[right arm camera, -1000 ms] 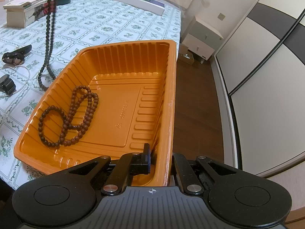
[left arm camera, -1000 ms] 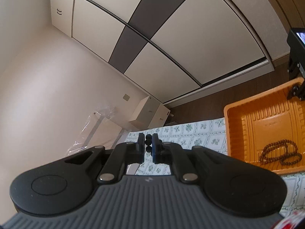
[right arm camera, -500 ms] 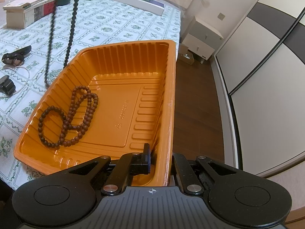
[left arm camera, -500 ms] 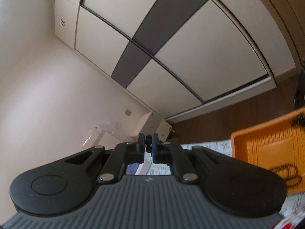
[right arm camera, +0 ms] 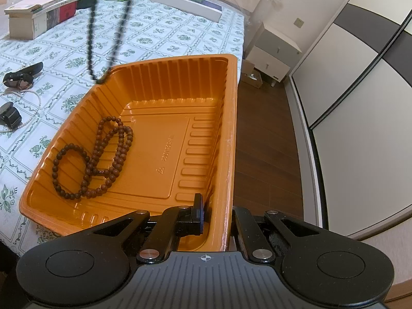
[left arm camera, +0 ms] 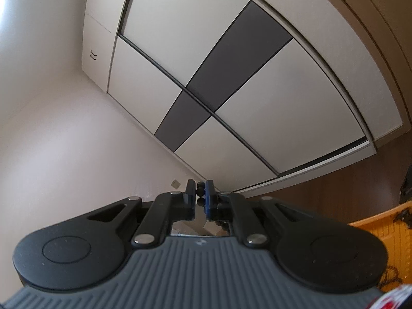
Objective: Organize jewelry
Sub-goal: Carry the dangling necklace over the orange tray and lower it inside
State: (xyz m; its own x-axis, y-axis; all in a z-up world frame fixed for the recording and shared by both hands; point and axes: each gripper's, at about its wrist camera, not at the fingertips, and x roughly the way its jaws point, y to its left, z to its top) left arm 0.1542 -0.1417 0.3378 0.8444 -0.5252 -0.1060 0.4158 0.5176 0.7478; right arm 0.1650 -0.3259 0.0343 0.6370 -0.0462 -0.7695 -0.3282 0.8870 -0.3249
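- Right gripper: nearest item in the right wrist view. Fingers clamped on the near right wall of the orange tray, one finger inside, the other outside. It holds the tray where it was a second ago, at the table edge.
- Brown bead strand: coiled on the tray floor, left side, unmoved over the last second. One piece already sorted.
- Black bead necklace: hangs as a long loop from above, its lowest point at the tray's far left corner, about over the rim. A second ago it hung further left over the tablecloth, so it has travelled toward the tray. Judgement: a little more travel inward, then a lowering, should lay it inside.
- Left gripper: fingers closed on dark beads of that necklace. Its camera has tilted up; it showed the table and much of the tray a second ago and now shows mostly wardrobe doors, with a sliver of tray at lower right.
- Floral tablecloth: further left lie two wristwatches and a pale pearl strand, all outside the tray. Judgement: these remain to be sorted.
- Far edge: books and boxes.
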